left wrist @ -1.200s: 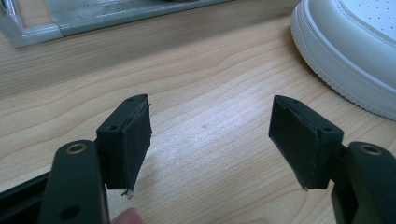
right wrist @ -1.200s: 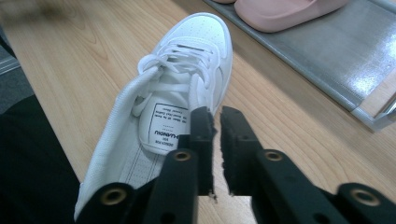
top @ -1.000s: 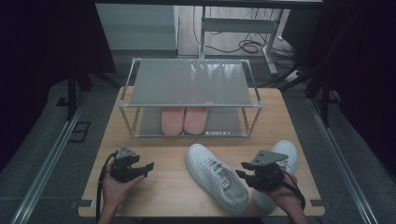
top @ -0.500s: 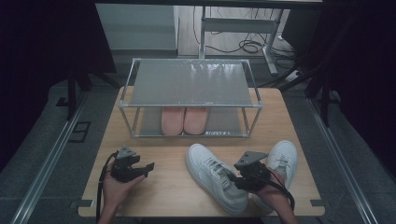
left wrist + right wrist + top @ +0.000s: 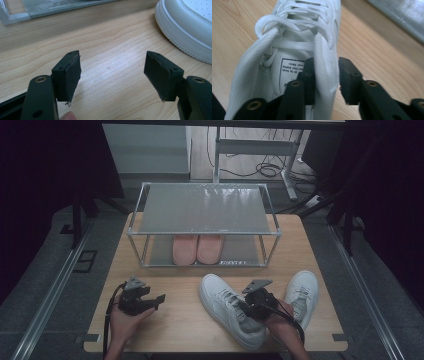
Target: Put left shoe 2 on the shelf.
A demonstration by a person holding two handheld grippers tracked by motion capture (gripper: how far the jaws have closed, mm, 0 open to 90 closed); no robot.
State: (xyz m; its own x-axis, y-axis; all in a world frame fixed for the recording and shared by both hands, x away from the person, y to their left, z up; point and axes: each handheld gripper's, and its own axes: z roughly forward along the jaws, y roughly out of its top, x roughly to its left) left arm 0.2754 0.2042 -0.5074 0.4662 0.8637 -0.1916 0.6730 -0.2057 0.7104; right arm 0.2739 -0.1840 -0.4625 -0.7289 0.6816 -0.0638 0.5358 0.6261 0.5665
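Right tongs (image 5: 325, 80) set astride the side wall of a white sneaker (image 5: 294, 50) at its collar, one jaw inside the shoe, the other outside; jaws just closing, inner pad against the lining, outer pad a sliver off the wall, so not yet clamped. Seen from above at the heel end (image 5: 248, 309) of that sneaker (image 5: 227, 307), which lay on the wooden worktop (image 5: 185, 320) toe toward the rack, slightly slanted.

Left tongs (image 5: 112, 75) held wide open, nothing between the pads, bare wood beneath; from above (image 5: 150, 299) parked near the worktop's left front, well apart from the shoe, only the sneaker's rubber toe rim (image 5: 185, 27) showing at the upper right of the left gripper view.

Inside the gripped sneaker, a white tongue label (image 5: 289, 68) with a dark printed border and small lines of text, upside down and too fine to read with certainty; no brand mark legible.

Second white sneaker (image 5: 301, 295) just right of the right hand (image 5: 280, 322). Behind, a two-tier metal shoe rack (image 5: 202, 210), a pink pair of slippers (image 5: 197, 248) side by side on its lower shelf.
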